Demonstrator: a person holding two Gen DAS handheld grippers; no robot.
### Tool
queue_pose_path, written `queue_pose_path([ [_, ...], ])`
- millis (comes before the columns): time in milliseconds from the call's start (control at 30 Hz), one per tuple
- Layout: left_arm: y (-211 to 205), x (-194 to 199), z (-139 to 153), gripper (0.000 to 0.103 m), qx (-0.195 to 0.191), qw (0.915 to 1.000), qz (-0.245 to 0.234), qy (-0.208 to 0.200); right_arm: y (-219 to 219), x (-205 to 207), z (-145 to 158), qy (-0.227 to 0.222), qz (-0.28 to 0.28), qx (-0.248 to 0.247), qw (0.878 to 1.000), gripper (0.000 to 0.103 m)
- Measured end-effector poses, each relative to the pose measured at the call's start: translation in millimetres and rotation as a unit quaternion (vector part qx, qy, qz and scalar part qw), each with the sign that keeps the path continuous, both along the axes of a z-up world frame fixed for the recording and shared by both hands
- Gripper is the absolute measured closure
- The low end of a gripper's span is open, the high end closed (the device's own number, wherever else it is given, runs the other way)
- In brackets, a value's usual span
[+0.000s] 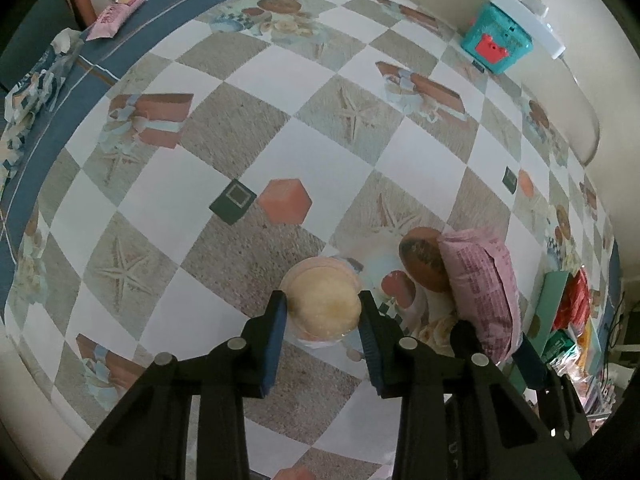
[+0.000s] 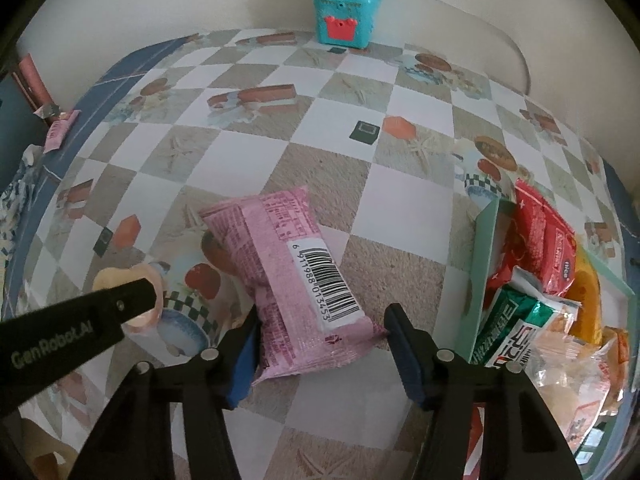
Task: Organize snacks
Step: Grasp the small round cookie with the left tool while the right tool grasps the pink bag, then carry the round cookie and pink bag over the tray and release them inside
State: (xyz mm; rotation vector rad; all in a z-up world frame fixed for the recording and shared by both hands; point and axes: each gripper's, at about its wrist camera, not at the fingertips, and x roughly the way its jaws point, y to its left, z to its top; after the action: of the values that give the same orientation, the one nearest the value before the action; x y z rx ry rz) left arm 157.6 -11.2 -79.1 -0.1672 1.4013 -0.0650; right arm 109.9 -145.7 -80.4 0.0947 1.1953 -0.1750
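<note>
While the left gripper (image 1: 323, 312) is clamped on the round jelly cup (image 1: 323, 302) for lifting, the pink packet (image 2: 296, 276) is straddled loosely by the half-open right gripper (image 2: 320, 340), the green box (image 2: 486, 264) lying at three o'clock.

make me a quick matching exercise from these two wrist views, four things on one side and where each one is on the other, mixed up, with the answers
Things:
1. round jelly cup
2. pink snack packet
3. red snack packet
4. teal toy box

Places:
A. at the far edge of the table, by the wall
B. in the green tray
C. clamped in the left gripper
D. lying on the table between the right gripper's fingers, not yet clamped

Pairs: 1-C, 2-D, 3-B, 4-A
</note>
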Motion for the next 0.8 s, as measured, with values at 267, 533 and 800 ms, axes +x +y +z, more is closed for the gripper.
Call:
queue_pose_path([
  [267,8,-4,26,0.066,-0.004,0.9995,0.002,-0.030,-6,-13,27,-0.025,-0.009,0.011,1.000,0.041],
  [533,1,-19,56,0.066,-0.009,0.9973,-0.012,-0.071,-21,-43,66,-0.063,-0.042,0.024,0.997,0.042],
  [800,-21,-42,91,0.066,-0.009,0.9915,-0.046,-0.121,-41,-86,100,-0.097,-0.086,0.021,0.991,0.042],
])
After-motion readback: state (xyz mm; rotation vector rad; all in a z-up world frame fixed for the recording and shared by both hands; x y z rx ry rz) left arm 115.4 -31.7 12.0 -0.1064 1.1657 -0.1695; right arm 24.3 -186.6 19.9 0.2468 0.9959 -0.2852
